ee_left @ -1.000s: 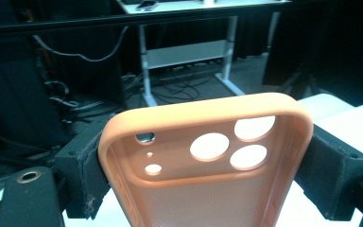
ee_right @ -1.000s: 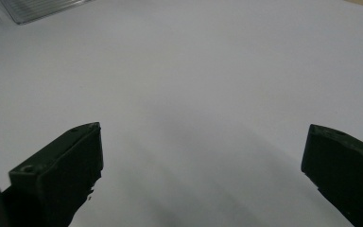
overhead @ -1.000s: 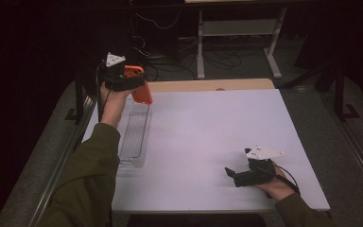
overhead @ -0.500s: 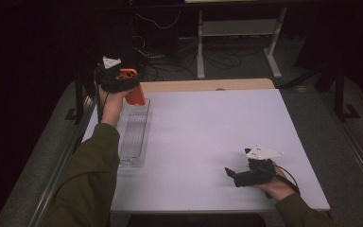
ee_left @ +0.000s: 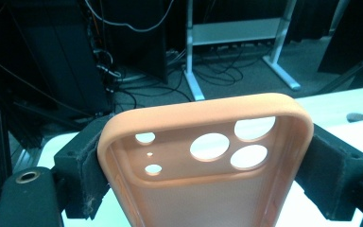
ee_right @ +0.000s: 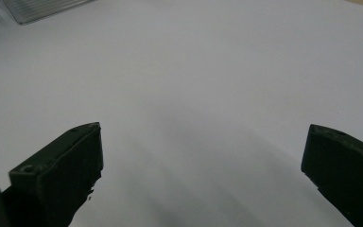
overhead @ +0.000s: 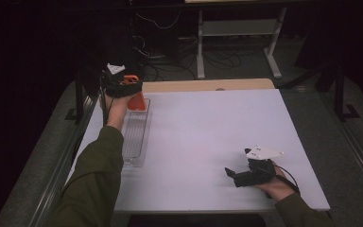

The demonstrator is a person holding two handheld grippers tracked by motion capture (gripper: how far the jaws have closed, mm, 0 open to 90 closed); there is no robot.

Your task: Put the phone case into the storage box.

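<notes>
An orange phone case [ee_left: 203, 156] with round camera cut-outs is clamped between the jaws of my left gripper [ee_left: 208, 165]. From above, that left gripper [overhead: 127, 90] holds the orange case [overhead: 137, 100] tilted over the far end of a clear plastic tray [overhead: 133, 142] at the table's left side. My right gripper [overhead: 234, 176] rests low near the front right of the white table [overhead: 208, 132]. Its jaws stand wide apart, and the right gripper [ee_right: 203, 165] has nothing but bare white surface between them.
A tan strip [overhead: 208, 85] borders the table's far edge. Beyond it the dark floor holds cables and a white metal stand [overhead: 236, 33]. A corner of the clear tray [ee_right: 42, 9] appears far off in the right gripper view.
My left gripper has lifted slightly and drawn back toward the far left corner with the orange case, tilting it more upright. The right gripper has stayed put.
</notes>
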